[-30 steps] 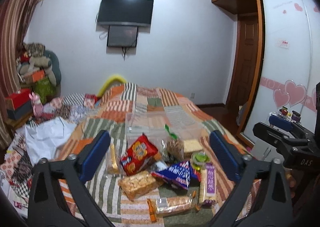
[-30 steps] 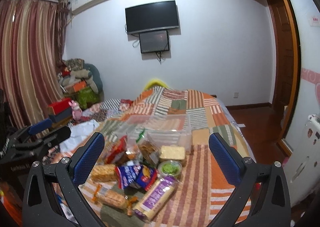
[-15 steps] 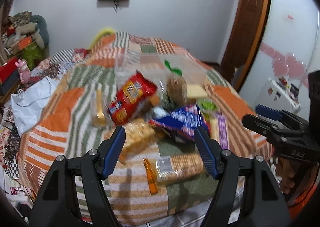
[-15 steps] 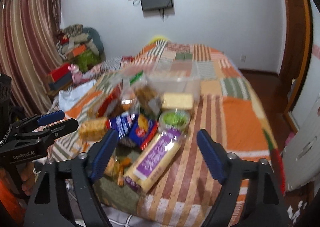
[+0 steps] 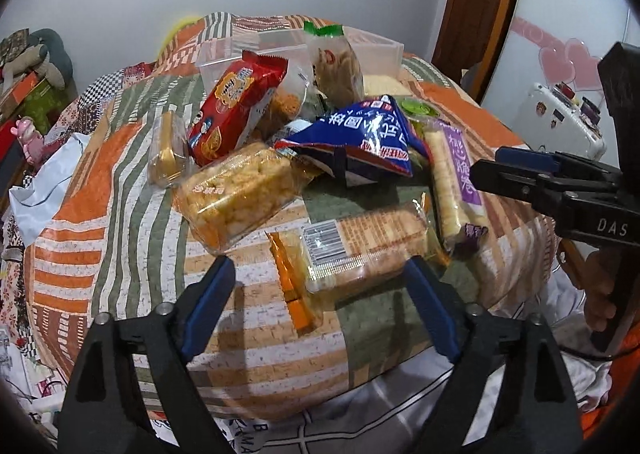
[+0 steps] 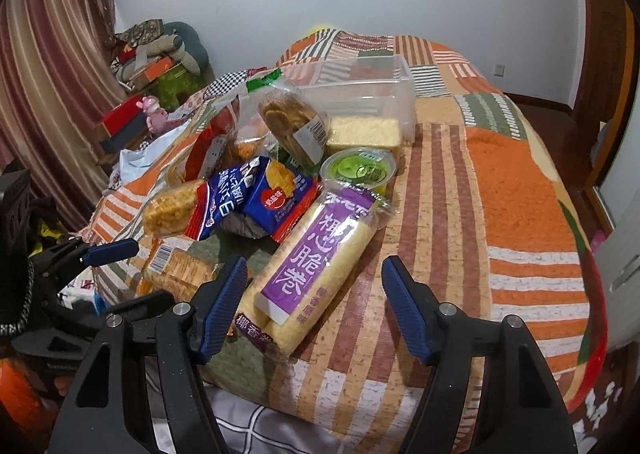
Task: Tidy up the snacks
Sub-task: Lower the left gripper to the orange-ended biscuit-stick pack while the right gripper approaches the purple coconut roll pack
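Note:
A pile of snacks lies on the patchwork quilt [image 6: 500, 182], in front of a clear plastic bin [image 6: 384, 94]. My left gripper [image 5: 320, 270] hovers low over a clear cracker pack [image 5: 360, 246]. Its jaws are opening and its pads touch nothing. My right gripper [image 6: 315, 270] straddles the near end of a long roll pack with a purple label [image 6: 316, 254]. Its jaws are closing, and the right pad still stands apart from the pack. Behind lie a blue bag [image 5: 360, 138], a red pack [image 5: 236, 106] and a rice-crisp block [image 5: 236, 194].
A green-lidded cup [image 6: 360, 170], a cookie bag [image 6: 292, 122] and a yellow cake block [image 6: 364, 132] sit by the bin. The bed's near edge drops off under both grippers. A white suitcase [image 5: 560, 122] stands to the right, boxes and toys [image 6: 152, 70] to the left.
Both grippers have sunk and tipped down from facing the room to close over the snack pile. The right jaws have narrowed; the left narrowed, then widened again.

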Tool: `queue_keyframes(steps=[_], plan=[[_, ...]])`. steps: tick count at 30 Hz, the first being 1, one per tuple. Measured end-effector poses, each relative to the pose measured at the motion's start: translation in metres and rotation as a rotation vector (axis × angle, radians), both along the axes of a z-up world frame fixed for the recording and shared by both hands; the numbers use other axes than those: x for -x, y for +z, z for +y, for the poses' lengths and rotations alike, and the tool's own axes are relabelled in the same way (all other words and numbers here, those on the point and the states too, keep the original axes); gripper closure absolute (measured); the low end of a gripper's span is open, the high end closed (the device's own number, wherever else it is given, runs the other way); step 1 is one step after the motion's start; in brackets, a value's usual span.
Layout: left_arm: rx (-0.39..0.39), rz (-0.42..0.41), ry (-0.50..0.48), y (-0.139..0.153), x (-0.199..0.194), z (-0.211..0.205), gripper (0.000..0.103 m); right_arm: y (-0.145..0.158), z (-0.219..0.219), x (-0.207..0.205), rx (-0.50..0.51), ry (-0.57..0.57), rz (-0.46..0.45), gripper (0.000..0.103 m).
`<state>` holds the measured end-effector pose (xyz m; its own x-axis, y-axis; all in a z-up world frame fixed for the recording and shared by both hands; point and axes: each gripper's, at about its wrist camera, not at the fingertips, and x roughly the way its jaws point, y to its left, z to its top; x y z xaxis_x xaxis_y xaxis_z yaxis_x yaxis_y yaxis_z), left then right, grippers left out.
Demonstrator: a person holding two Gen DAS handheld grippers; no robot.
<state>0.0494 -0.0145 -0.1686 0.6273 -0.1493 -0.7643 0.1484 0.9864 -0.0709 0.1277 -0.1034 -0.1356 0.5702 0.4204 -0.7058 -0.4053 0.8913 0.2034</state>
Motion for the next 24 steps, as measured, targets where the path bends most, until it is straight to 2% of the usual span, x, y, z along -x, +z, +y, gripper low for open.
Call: queue_keyframes(steps=[8,11,19,20,22,24], plan=[[-0.013,0.015,0.019,-0.003,-0.019,-0.004,0.015,-0.016,0.007,-0.01,0.027,0.001,0.043,0.036],[-0.006,0.008,0.012,-0.002,-0.025,-0.006,0.015,-0.019,0.001,-0.013,-0.001,-0.002,0.064,0.036],[-0.011,-0.027,-0.003,0.002,-0.038,-0.014,0.015,-0.016,-0.018,-0.014,0.046,-0.043,0.044,0.037],[-0.01,-0.028,0.001,0.001,-0.039,-0.014,0.016,-0.015,-0.02,-0.014,0.05,-0.052,0.042,0.037],[0.003,-0.011,0.0,-0.002,-0.041,-0.014,0.027,-0.014,-0.028,-0.015,0.055,-0.075,0.041,0.037],[0.021,0.01,0.002,-0.005,-0.042,-0.014,0.034,-0.012,-0.034,-0.014,0.049,-0.085,0.043,0.037]])
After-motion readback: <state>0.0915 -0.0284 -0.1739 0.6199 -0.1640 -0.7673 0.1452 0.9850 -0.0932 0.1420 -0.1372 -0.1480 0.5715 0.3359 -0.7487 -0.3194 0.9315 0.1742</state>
